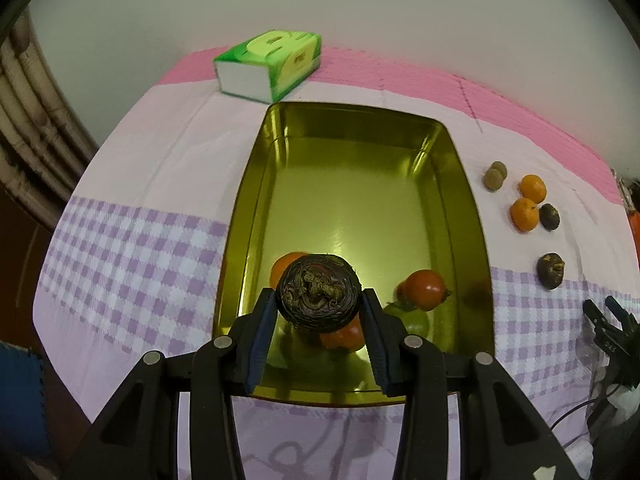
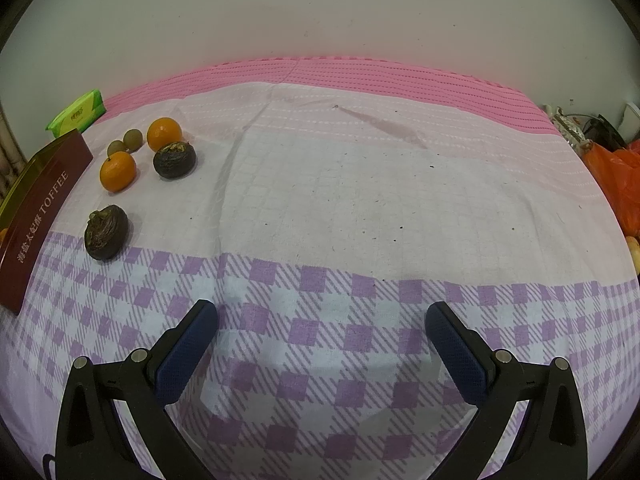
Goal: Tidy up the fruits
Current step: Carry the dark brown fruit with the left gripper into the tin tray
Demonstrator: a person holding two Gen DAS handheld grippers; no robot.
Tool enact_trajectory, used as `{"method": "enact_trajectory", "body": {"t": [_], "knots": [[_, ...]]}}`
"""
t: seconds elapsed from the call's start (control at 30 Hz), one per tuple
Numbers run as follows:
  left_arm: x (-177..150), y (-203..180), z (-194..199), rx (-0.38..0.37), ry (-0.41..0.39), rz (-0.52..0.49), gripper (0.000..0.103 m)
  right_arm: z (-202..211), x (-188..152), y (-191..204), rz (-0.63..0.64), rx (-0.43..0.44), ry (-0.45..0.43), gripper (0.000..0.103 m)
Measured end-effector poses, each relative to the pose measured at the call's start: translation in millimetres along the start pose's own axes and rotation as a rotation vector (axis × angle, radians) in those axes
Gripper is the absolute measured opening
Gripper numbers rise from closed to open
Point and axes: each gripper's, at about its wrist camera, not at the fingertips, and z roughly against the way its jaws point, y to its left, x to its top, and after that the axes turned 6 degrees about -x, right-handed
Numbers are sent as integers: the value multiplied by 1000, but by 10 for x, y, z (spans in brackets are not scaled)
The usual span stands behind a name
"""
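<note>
Left gripper (image 1: 319, 300) clamps a dark fruit (image 1: 319, 294) over the near end of the gold tin (image 1: 472, 216), presumably for dropping among the fruit there; right gripper (image 2: 320, 340) hangs wide open over the tablecloth (image 2: 360, 200).

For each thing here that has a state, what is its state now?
Left claw: shut on dark fruit, above tin.
Right claw: open, empty.
Tin: lidless, a few fruits inside.
Oranges: on cloth, outside tin.
Tissue pack: closed.

The dark red tin (image 2: 44, 208) side reads "TOFFEE" after Chinese characters.
</note>
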Motion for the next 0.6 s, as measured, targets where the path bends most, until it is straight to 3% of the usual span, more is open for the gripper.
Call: {"method": "enact_trajectory", "body": {"t": [0.6], "knots": [[-150,167,-134,29,66,68,39,-3,2,0,0,-1,-2,103]]}}
